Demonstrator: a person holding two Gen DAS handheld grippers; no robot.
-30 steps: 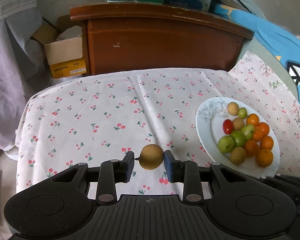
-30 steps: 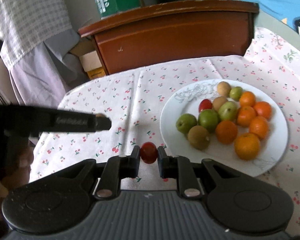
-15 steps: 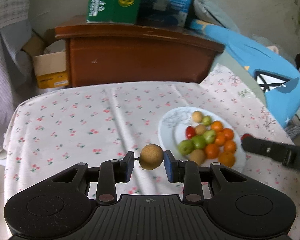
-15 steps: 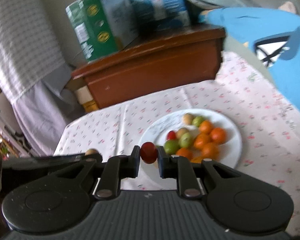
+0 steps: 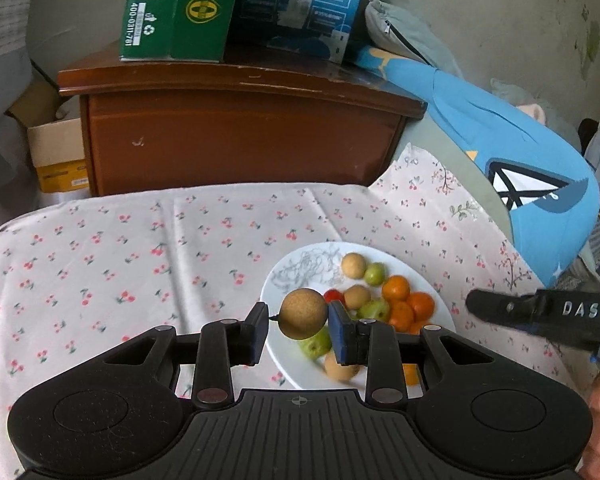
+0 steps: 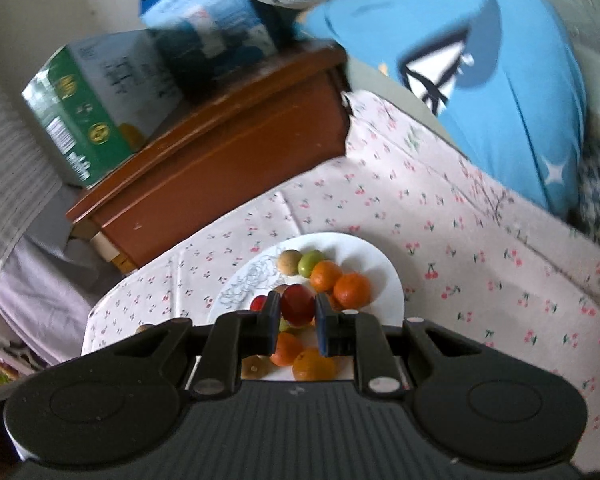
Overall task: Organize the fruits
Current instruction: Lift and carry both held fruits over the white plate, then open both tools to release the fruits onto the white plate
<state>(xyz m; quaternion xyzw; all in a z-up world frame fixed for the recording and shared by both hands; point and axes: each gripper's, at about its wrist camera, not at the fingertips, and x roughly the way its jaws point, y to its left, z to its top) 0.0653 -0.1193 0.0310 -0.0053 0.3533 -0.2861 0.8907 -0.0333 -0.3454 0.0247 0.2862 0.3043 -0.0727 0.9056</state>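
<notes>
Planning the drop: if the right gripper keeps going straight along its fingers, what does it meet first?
Probably the fruit pile on the white plate: the right gripper, shut on the red fruit, points at it. Depth is unclear.

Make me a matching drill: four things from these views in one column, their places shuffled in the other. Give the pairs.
Things:
1. brown fruit
2. red fruit
3. green box
4. oranges

Places:
A. on the plate
B. on the wooden cabinet
C. in the left gripper
D. in the right gripper

Pairs: 1-C, 2-D, 3-B, 4-A
</notes>
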